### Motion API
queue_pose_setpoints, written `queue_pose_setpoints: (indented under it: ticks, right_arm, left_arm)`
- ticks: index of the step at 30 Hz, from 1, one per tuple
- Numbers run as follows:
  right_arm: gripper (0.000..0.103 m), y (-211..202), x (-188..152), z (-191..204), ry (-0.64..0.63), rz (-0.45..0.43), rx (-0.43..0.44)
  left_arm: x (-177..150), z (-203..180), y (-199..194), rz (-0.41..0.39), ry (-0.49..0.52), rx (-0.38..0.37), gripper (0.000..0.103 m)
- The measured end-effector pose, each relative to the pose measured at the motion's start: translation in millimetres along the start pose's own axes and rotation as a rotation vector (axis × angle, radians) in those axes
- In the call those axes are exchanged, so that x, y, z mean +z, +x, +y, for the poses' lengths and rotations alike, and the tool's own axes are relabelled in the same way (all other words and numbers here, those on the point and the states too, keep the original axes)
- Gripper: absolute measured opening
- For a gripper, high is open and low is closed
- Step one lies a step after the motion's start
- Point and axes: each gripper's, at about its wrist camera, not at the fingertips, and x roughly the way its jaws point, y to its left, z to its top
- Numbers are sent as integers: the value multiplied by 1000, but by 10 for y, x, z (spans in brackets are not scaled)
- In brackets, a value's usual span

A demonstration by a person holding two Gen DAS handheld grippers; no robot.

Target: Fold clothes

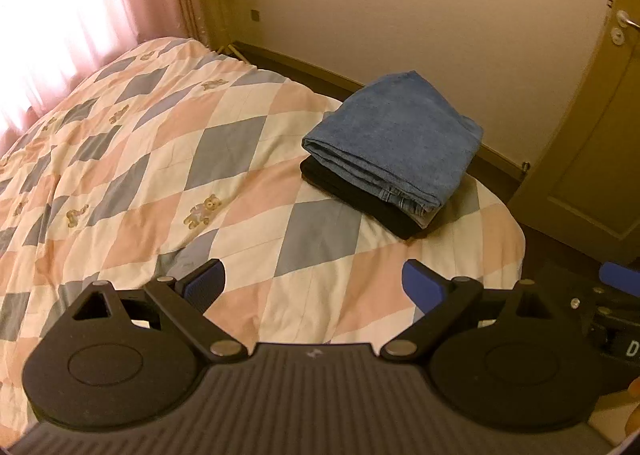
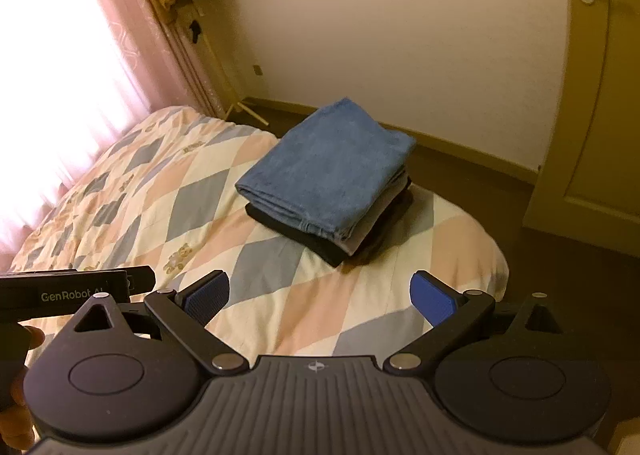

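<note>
Folded jeans point(image 1: 394, 135) top dark clothes point(image 1: 360, 195) on the quilt point(image 1: 160, 175) near the door point(image 2: 600, 115). Both the left gripper point(image 1: 314, 283) and right gripper point(image 2: 320, 293) hang released, empty, short of the jeans.

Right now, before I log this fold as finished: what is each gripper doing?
Left gripper: open, holding nothing.
Right gripper: open, holding nothing.
Both are clear of the folded jeans.

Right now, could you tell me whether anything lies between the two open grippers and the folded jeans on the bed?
Nothing visible does. Between the left gripper, the right gripper and the folded jeans lies only bare quilt; both grippers are empty.
</note>
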Motion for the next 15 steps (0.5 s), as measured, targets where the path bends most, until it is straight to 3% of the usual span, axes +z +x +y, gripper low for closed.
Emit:
queue_pose_setpoints:
  ticks: [8, 15]
  right_arm:
    - [101, -223, -247, 446, 37, -15, -79]
    - [101, -339, -408, 887, 49, 10, -173]
  left_arm:
    - [-191, 311, -273, -21, 81, -28, 102]
    - [-364, 644, -440, -34, 139, -17, 102]
